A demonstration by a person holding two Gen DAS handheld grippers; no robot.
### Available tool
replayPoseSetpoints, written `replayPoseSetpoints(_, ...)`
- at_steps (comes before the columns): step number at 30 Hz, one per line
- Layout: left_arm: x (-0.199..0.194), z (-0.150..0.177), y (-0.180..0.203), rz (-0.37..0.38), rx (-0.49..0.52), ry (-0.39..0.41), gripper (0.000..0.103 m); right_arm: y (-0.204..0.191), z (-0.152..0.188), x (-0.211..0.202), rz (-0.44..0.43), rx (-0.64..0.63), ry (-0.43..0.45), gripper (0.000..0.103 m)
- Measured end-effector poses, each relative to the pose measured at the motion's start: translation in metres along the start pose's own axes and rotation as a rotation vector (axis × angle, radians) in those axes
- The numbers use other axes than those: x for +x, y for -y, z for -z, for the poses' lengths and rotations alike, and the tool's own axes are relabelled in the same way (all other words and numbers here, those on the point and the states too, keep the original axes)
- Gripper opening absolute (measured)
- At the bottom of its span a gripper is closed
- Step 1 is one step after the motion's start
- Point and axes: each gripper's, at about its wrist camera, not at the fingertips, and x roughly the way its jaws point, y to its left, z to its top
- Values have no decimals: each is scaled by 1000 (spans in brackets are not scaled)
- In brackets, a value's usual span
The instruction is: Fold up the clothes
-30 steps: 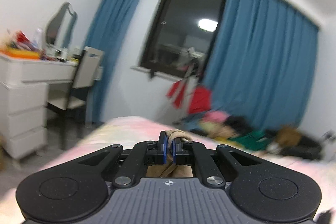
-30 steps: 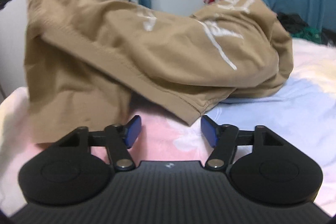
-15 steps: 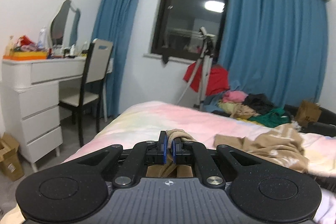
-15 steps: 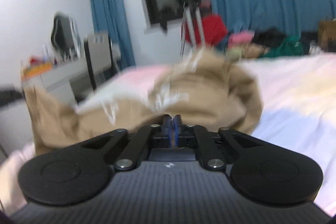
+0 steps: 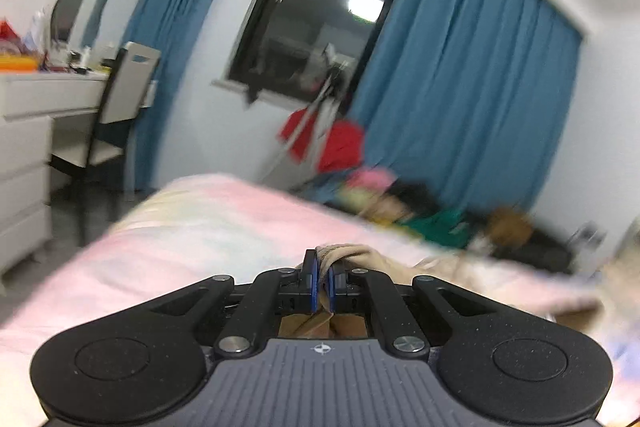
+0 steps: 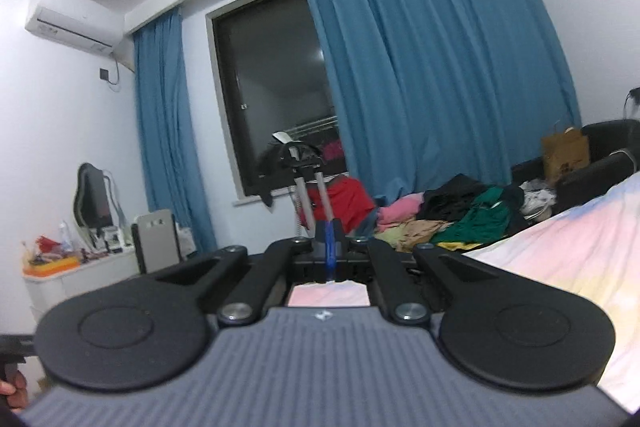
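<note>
My left gripper is shut on a fold of the tan garment, which bunches over the blue pads and trails right across the pastel bed. The left wrist view is blurred. My right gripper is shut, held above the bed and aimed at the window. No tan cloth shows between or beyond its pads in the right wrist view, so whether it holds any is hidden.
A pile of clothes lies past the bed's far edge under the blue curtains. A tripod with red cloth stands by the window. A white dresser and a chair are at the left. A black sofa with a paper bag is at the right.
My right gripper shut on the tan garment's edge, then rose and tilted up, so the garment has left its view. My left gripper kept its hold and swung, blurring its view.
</note>
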Motion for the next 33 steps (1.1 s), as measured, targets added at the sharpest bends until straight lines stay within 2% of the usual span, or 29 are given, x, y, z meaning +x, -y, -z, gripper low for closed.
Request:
replayPoseSetpoints(3,28,9,1,-35,-3,-100,5,21,-4,6,-4,46,-90,3)
replayPoseSetpoints(6,55,18,2,-99,54,-162,6,38,26,31,-2,137,-250,5)
replayPoseSetpoints(10,81,25,-3,-144,98,-206,11,29,58,57,-23,110,-391,6)
replayPoseSetpoints(13,88,23,-5,-231,128,-235,37,12,67,65,-62,86,-432,7)
replayPoseSetpoints(14,87,22,-8,-299,133,-242,58,9,70,66,-75,78,-441,7)
replayPoseSetpoints(15,85,23,-13,-362,130,-251,70,6,72,67,-88,71,-450,7)
replayPoseSetpoints(16,82,21,-21,-414,120,-258,71,4,75,65,-86,65,-451,10)
replayPoseSetpoints(18,71,17,-29,-455,112,-246,71,-1,80,59,-79,54,-452,43)
replayPoseSetpoints(19,63,16,-30,-466,121,-228,72,-3,82,56,-76,49,-452,75)
replayPoseSetpoints(20,57,14,-27,-452,136,-212,72,-5,85,54,-73,44,-452,89)
replayPoseSetpoints(24,43,12,-3,-421,232,-156,73,-2,80,47,-58,57,-417,86)
replayPoseSetpoints(27,44,12,6,-389,217,-138,77,-4,86,49,-67,47,-440,86)
replayPoseSetpoints(30,52,14,5,-357,166,-157,77,-20,98,52,-157,-13,-509,87)
replayPoseSetpoints(33,54,13,-5,-366,103,-168,78,-53,123,57,-309,-167,-617,85)
